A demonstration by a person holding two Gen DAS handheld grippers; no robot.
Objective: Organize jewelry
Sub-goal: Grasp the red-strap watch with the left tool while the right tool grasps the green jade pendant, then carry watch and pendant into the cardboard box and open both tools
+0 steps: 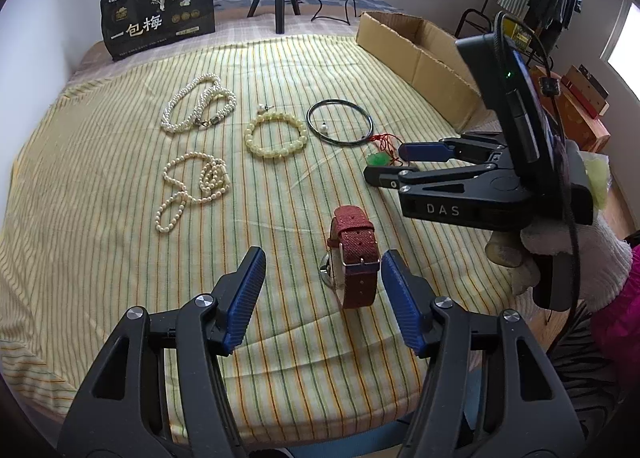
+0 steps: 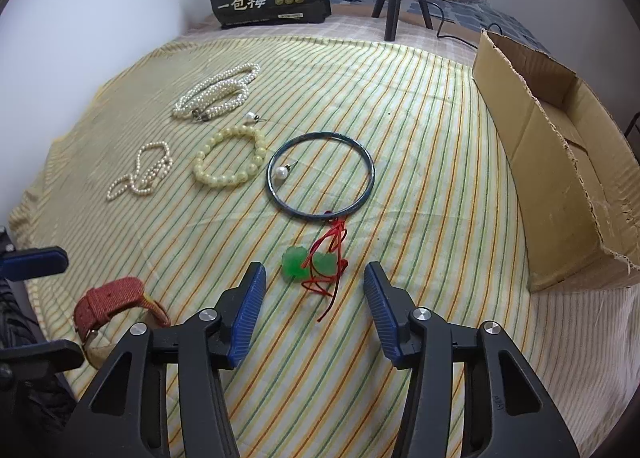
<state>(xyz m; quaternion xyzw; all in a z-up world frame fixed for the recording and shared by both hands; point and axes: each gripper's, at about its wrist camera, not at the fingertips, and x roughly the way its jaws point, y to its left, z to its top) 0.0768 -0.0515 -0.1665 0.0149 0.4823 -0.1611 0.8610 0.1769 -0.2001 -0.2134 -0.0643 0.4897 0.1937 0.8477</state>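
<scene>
Both grippers open; watch, prob. jade pendant between.

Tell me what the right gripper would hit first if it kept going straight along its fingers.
Most likely the green pendant on its red cord, which lies between and just ahead of the right gripper's open fingers on the striped cloth; exact depth is unclear.

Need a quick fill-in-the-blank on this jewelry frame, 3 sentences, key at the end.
1. The watch between the left claw pads has a ____ strap.
2. The right claw hovers over a ____ pendant on red cord.
3. A single pearl earring lies inside the dark ____.

Missing words: red; green; bangle
</scene>
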